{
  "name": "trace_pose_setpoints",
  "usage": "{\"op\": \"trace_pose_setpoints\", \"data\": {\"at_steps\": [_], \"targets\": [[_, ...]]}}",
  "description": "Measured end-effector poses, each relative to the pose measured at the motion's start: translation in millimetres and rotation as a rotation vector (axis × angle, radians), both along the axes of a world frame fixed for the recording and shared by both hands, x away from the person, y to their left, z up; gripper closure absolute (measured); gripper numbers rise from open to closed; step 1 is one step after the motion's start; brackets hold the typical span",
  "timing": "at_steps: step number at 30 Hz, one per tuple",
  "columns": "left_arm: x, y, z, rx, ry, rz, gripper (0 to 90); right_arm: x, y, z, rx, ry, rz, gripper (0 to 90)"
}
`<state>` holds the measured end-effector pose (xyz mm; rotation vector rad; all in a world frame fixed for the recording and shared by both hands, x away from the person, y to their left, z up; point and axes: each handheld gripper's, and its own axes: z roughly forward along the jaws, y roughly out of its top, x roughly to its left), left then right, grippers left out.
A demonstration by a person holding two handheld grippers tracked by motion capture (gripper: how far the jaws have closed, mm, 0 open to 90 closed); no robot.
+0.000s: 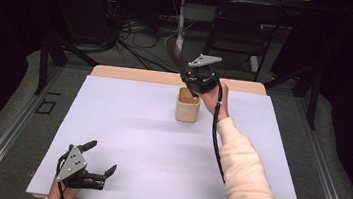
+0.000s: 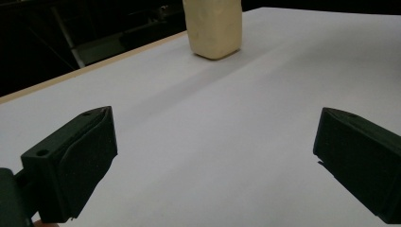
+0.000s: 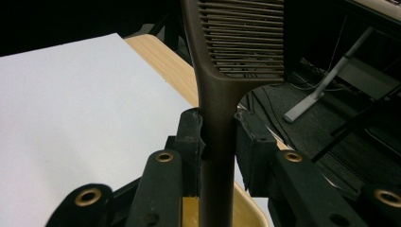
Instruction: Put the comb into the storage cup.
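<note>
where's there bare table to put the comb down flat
Bare white table runs wide between the left tongs and the beige cup, and right of the cup. Crowded only at the cup, where the right tongs grip the comb.

The left gripper [image 2: 213, 156], fingers wide apart, faces a cream container [image 2: 215, 28] on the white table [image 2: 213, 118].
</note>
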<state>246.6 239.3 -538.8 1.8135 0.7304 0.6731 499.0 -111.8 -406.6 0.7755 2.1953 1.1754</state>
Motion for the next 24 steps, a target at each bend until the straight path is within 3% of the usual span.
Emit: {"op": "trace_pose_setpoints", "data": {"at_steps": [9, 24], "targets": [[-0.5, 0.4, 0.5, 0.001, -0.005, 0.005, 0.3, 0.6, 4.6, -1.8, -0.017, -0.013, 0.006, 72.4], [-0.6, 0.5, 0.5, -0.001, -0.003, 0.004, 0.3, 4.9, 7.7, -8.5, -0.025, 0.005, 0.006, 72.4]]}}
